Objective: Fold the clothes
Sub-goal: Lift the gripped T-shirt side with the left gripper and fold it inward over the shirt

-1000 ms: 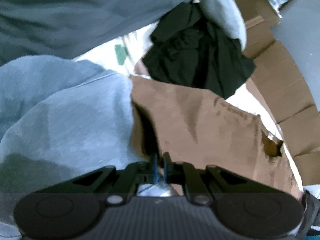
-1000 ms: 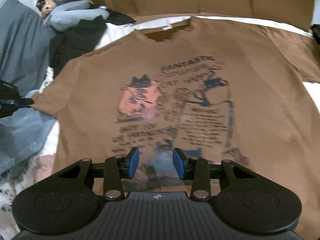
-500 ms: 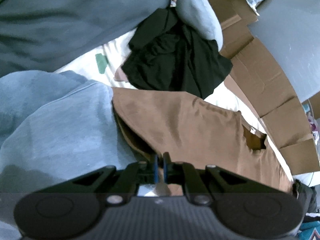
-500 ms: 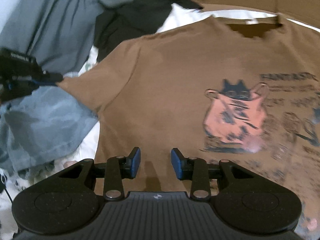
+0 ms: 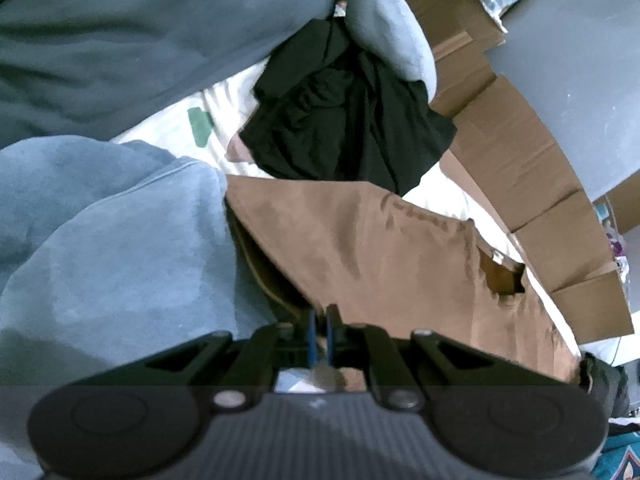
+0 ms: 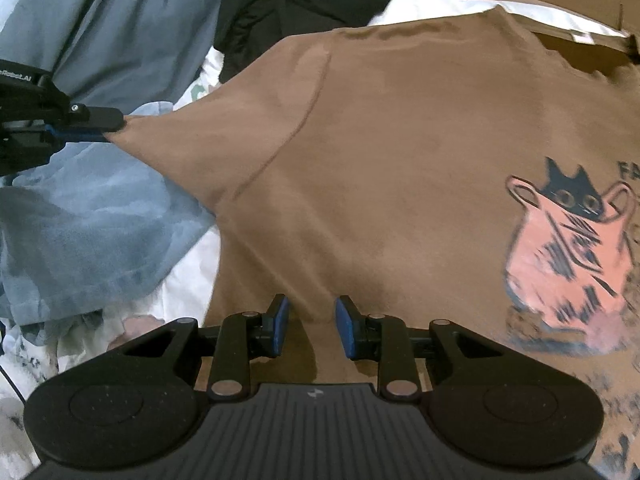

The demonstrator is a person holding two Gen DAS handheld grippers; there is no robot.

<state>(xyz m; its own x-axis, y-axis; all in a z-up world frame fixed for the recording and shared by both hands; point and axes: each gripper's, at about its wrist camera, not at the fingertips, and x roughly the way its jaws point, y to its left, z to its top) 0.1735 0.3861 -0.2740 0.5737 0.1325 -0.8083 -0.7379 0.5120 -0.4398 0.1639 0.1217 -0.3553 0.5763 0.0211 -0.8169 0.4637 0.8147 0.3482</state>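
A brown T-shirt (image 6: 400, 152) with a cat print lies spread flat, front up. It also shows in the left wrist view (image 5: 380, 248). My left gripper (image 5: 319, 322) is shut on the tip of the shirt's sleeve and pulls it out to the side; it appears in the right wrist view (image 6: 108, 128) at the left edge. My right gripper (image 6: 309, 320) is open and empty, low over the shirt's side just below the sleeve.
A light blue garment (image 6: 80, 220) lies under the pulled sleeve. A grey-blue garment (image 6: 120, 32) and a black garment (image 6: 304, 4) are heaped behind. Cardboard panels (image 5: 520, 152) border the far side. White patterned bedding (image 6: 192, 280) lies underneath.
My right gripper has swung left across the shirt, from over the print to the side below the sleeve. My left gripper has kept its hold on the sleeve tip and stretched it out.
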